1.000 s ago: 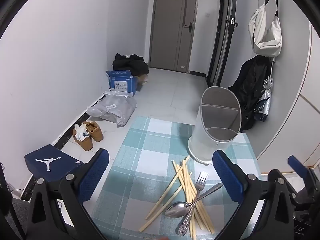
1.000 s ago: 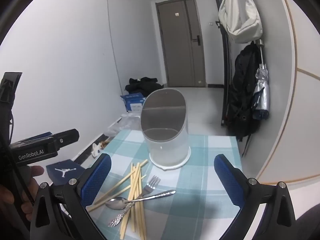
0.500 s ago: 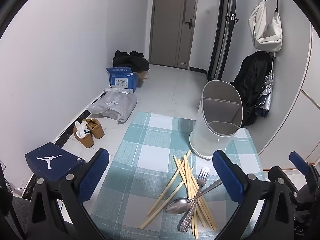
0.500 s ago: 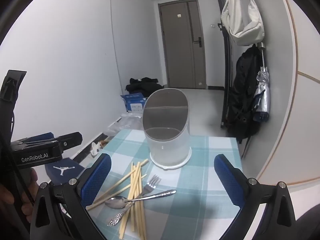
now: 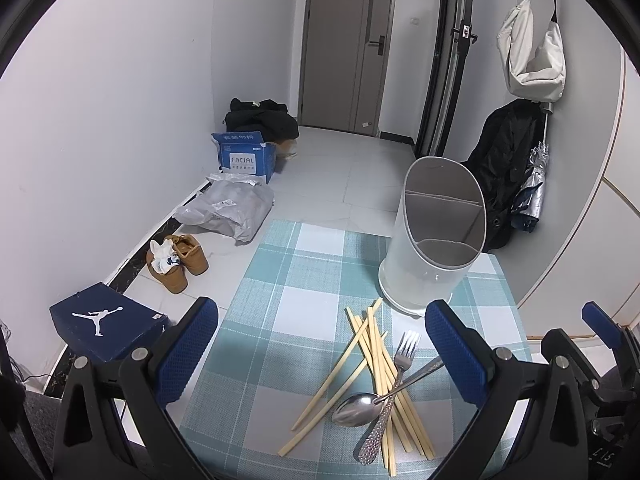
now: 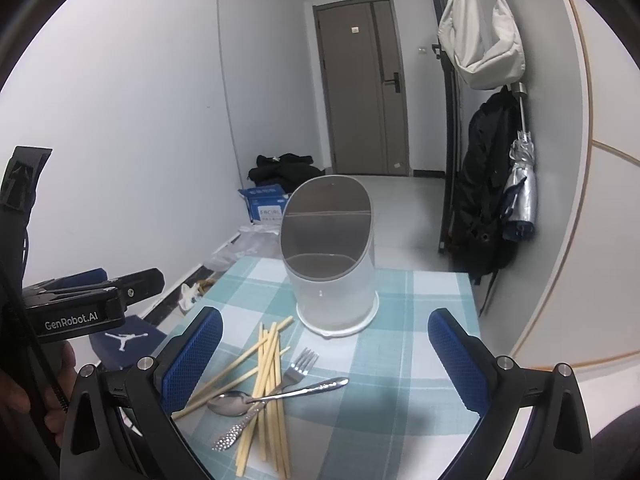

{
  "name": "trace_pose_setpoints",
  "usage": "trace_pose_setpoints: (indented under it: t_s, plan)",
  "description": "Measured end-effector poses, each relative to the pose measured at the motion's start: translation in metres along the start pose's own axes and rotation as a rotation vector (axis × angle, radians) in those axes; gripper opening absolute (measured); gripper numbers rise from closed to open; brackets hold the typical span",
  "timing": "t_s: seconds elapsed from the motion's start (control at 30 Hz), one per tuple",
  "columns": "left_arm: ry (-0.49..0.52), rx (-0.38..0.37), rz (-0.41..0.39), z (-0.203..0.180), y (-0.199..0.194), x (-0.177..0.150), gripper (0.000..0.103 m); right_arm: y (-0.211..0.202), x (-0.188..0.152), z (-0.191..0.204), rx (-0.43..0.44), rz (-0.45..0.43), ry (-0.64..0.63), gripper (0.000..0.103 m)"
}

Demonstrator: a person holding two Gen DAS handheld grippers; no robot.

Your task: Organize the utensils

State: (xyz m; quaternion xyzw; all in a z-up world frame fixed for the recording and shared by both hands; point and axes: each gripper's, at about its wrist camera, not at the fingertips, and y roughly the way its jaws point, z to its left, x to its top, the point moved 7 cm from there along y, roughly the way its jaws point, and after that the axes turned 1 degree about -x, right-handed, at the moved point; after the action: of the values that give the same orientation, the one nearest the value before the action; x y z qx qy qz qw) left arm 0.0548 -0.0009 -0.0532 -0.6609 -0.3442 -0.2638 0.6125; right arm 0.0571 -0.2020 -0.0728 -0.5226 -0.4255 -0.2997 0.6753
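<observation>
White holder [image 5: 434, 248]: two compartments, contents unclear | chopsticks [image 5: 370, 364] beside

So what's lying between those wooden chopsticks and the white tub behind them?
Nothing: just bare checked tablecloth separates the wooden chopsticks from the white plastic divided utensil holder, clearest in the right wrist view.

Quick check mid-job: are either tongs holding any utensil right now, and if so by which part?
Nothing is held. Both the left tongs and right tongs are open and empty; the chopsticks, fork and spoon lie on the table.
</observation>
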Motion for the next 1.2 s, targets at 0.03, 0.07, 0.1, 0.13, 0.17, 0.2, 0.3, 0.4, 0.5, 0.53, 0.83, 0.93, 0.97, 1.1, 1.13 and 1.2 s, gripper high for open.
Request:
trace_pose_setpoints:
  t_s: [0.03, 0.07, 0.1, 0.13, 0.17, 0.2, 0.3, 0.4, 0.5, 0.53, 0.83, 0.93, 0.97, 1.1, 1.13, 1.2]
  plan:
    - [0.0, 0.0, -0.001, 0.0, 0.0, 0.0, 0.102, 0.0, 0.0, 0.0, -0.002, 0.003, 0.002, 0.103]
    - [0.001, 0.002, -0.002, 0.0, 0.0, 0.0, 0.102, 0.001, -0.001, 0.0, -0.002, 0.004, 0.002, 0.103]
    - [0.001, 0.002, -0.001, 0.0, 0.0, -0.001, 0.102, 0.001, -0.002, 0.0, -0.003, 0.006, 0.002, 0.103]
    - [0.0, 0.002, 0.0, 0.001, 0.0, -0.001, 0.102, 0.002, -0.002, 0.0, -0.006, 0.009, -0.001, 0.103]
    - [-0.002, 0.001, 0.001, 0.001, 0.0, -0.001, 0.102, 0.002, -0.003, 0.0, -0.007, 0.011, -0.001, 0.103]
    - [-0.004, -0.001, 0.002, 0.001, 0.0, -0.001, 0.102, 0.002, -0.003, 0.0, -0.007, 0.015, -0.002, 0.103]
    - [-0.005, -0.002, 0.003, 0.001, 0.0, -0.002, 0.102, 0.001, -0.004, 0.0, -0.001, 0.017, -0.006, 0.103]
    - [-0.002, 0.006, -0.001, 0.0, 0.0, -0.001, 0.102, 0.0, -0.004, 0.002, 0.0, 0.009, -0.016, 0.103]
    - [0.007, 0.005, -0.011, -0.001, -0.001, 0.001, 0.102, 0.0, -0.003, 0.002, -0.003, 0.011, -0.018, 0.103]
    - [0.01, 0.003, -0.005, -0.001, 0.0, 0.0, 0.102, 0.0, -0.003, 0.001, -0.002, 0.014, -0.012, 0.103]
    - [0.001, 0.006, 0.019, -0.003, 0.005, -0.002, 0.102, 0.001, -0.003, -0.001, 0.0, 0.018, 0.0, 0.103]
    - [-0.007, 0.012, 0.027, -0.002, 0.007, -0.002, 0.102, 0.001, -0.003, -0.002, 0.002, 0.019, 0.005, 0.103]
    - [-0.008, 0.013, 0.026, -0.001, 0.007, -0.003, 0.102, 0.001, -0.003, -0.002, 0.003, 0.02, 0.005, 0.103]
    - [-0.007, 0.017, 0.027, -0.002, 0.007, -0.003, 0.102, 0.002, -0.004, -0.002, 0.007, 0.023, 0.012, 0.103]
    - [-0.011, 0.014, 0.033, -0.002, 0.007, -0.003, 0.102, 0.002, -0.004, -0.002, 0.007, 0.025, 0.014, 0.103]
    - [-0.019, 0.008, 0.04, -0.002, 0.009, -0.003, 0.102, 0.003, -0.004, -0.002, 0.006, 0.033, 0.014, 0.103]
